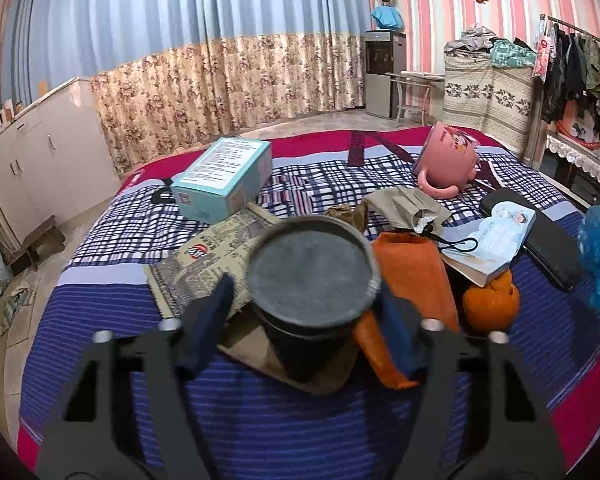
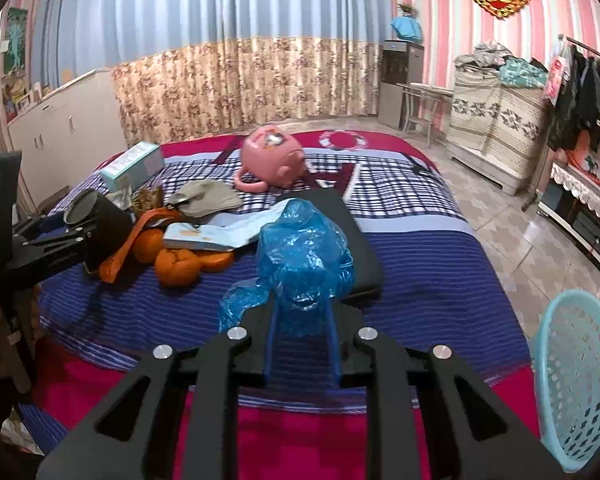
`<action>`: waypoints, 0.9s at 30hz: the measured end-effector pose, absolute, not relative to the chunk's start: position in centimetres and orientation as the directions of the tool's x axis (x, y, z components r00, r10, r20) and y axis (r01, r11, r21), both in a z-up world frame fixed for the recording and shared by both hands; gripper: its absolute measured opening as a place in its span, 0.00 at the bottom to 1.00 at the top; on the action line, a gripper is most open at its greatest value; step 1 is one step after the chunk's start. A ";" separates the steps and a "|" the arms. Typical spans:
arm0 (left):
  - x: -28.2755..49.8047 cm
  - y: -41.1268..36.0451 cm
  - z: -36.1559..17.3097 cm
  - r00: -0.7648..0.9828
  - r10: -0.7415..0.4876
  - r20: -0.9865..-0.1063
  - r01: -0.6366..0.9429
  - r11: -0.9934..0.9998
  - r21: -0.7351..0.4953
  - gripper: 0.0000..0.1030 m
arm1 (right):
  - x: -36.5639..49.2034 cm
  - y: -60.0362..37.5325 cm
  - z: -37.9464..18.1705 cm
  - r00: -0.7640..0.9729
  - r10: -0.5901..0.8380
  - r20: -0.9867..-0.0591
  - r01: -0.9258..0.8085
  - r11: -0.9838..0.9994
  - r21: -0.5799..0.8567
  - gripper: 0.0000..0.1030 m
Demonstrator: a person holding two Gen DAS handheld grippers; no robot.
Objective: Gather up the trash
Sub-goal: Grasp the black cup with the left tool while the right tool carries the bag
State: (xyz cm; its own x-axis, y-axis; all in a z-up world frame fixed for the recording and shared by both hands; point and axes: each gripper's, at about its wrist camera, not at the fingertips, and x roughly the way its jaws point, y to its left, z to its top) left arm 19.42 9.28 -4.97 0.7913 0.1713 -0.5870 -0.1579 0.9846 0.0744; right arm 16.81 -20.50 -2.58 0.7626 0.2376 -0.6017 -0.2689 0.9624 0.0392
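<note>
A black cup with a round grey top (image 1: 312,276) lies tilted on brown paper on the bed. My left gripper (image 1: 306,320) straddles it with its blue pads (image 1: 216,312) on either side. Bedding shows between the left pad and the cup, so the jaws stand open around it. The right wrist view shows this cup (image 2: 100,220) at far left. My right gripper (image 2: 302,332) is shut on a crumpled blue plastic bag (image 2: 304,248), held just above the striped bedspread. Orange peel (image 1: 490,300) and an orange wrapper (image 1: 412,268) lie right of the cup.
On the bed (image 2: 420,264) lie a pale blue box (image 1: 224,176), a printed notebook (image 1: 196,268), a khaki pouch (image 1: 408,208), a pink potty-shaped toy (image 1: 448,160), a booklet (image 1: 496,240) and a black case (image 1: 548,236). A light blue perforated basket (image 2: 576,380) stands off the bed's right side.
</note>
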 end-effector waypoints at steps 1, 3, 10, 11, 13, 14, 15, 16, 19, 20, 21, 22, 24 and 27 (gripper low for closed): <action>19.4 9.2 -4.9 0.794 0.169 -0.584 -0.157 0.985 0.072 0.55 | 16.8 -21.0 -2.5 0.766 0.236 -0.598 -0.262 0.964 0.046 0.20; 19.1 9.1 -4.6 0.798 0.180 -0.576 -0.164 0.983 0.080 0.55 | 16.7 -21.9 -2.2 0.775 0.231 -0.588 -0.246 0.968 0.056 0.20; 17.5 8.2 -2.0 0.831 0.182 -0.526 -0.171 0.983 0.070 0.55 | 15.5 -26.0 -0.6 0.813 0.215 -0.540 -0.185 0.976 0.110 0.20; 17.3 8.0 -1.7 0.836 0.180 -0.519 -0.169 0.983 0.069 0.55 | 15.2 -26.6 -0.6 0.819 0.207 -0.535 -0.175 0.978 0.109 0.20; 16.8 7.0 -0.4 0.856 0.166 -0.490 -0.153 0.986 0.065 0.55 | 14.6 -28.1 -0.1 0.834 0.182 -0.520 -0.148 0.983 0.107 0.20; 16.5 6.7 -0.2 0.860 0.163 -0.483 -0.150 0.987 0.066 0.55 | 14.3 -28.7 0.1 0.840 0.173 -0.514 -0.136 0.985 0.109 0.20; 16.4 5.9 0.4 0.867 0.153 -0.475 -0.139 0.988 0.065 0.55 | 14.0 -29.6 0.3 0.847 0.162 -0.507 -0.121 0.986 0.114 0.20; 16.3 5.2 0.8 0.871 0.142 -0.471 -0.128 0.990 0.062 0.55 | 13.8 -30.2 0.4 0.851 0.152 -0.503 -0.108 0.987 0.116 0.20; 15.9 2.9 1.7 0.884 0.101 -0.456 -0.085 0.995 0.056 0.55 | 12.9 -33.2 0.9 0.868 0.091 -0.489 -0.042 0.993 0.111 0.20; 15.9 2.2 1.9 0.887 0.091 -0.453 -0.073 0.996 0.056 0.55 | 12.6 -33.9 1.0 0.870 0.078 -0.486 -0.027 0.994 0.110 0.20; 15.8 1.0 2.2 0.893 0.071 -0.445 -0.050 0.997 0.059 0.55 | 12.3 -34.8 1.1 0.873 0.063 -0.483 -0.009 0.994 0.113 0.20; 15.9 0.4 2.3 0.895 0.060 -0.442 -0.037 0.998 0.060 0.55 | 12.1 -35.9 1.1 0.875 0.039 -0.482 0.018 0.993 0.114 0.20; 16.1 -1.6 2.5 0.898 0.029 -0.439 -0.002 0.998 0.063 0.55 | 11.8 -37.5 1.0 0.875 0.003 -0.484 0.055 0.993 0.105 0.20; 16.2 -4.3 2.6 0.898 -0.019 -0.440 0.051 0.997 0.060 0.55 | 11.3 -40.0 0.8 0.874 -0.043 -0.485 0.107 0.989 0.106 0.20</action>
State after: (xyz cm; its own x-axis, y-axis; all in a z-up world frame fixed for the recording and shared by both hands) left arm 16.25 -4.28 2.61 0.8977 -0.0194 -0.4401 0.0510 0.9969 0.0601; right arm 11.25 -40.01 0.84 0.8736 -0.0426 -0.4847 0.1074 0.9885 0.1065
